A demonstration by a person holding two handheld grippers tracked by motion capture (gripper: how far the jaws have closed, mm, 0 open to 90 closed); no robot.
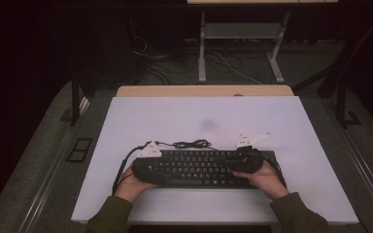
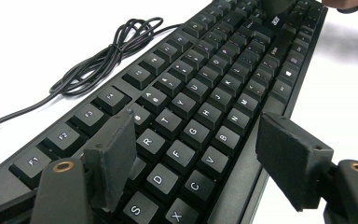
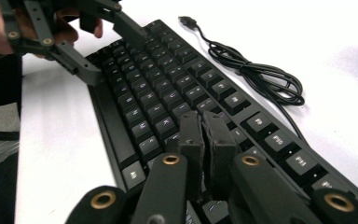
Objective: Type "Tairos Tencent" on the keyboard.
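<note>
High view: keyboard (image 1: 201, 167) flat on white board (image 1: 291, 126), near my edge, cable (image 1: 192, 143) coiled behind. L claw (image 1: 148, 170) at left end, R claw (image 1: 245, 162) at right end, forearms low, prob. to steady both ends.

L gripper view: my jaws spread, straddling key rows (image 2: 191, 116), pads clear.

R gripper view: jaws pressed together, nothing between, tips over keys (image 3: 168, 102).

1. The keyboard (image 1: 201, 167) lies crosswise on the surface (image 1: 204, 116), near the person's edge.
2. Its coiled cable (image 1: 190, 143) lies just behind it, on the surface, left of the middle.
3. The left gripper (image 1: 148, 167) sits over the keyboard's left end, one of its fingers (image 2: 109, 156) on each side.
4. The right gripper (image 1: 245, 160) sits over the right end, above the keys.
</note>
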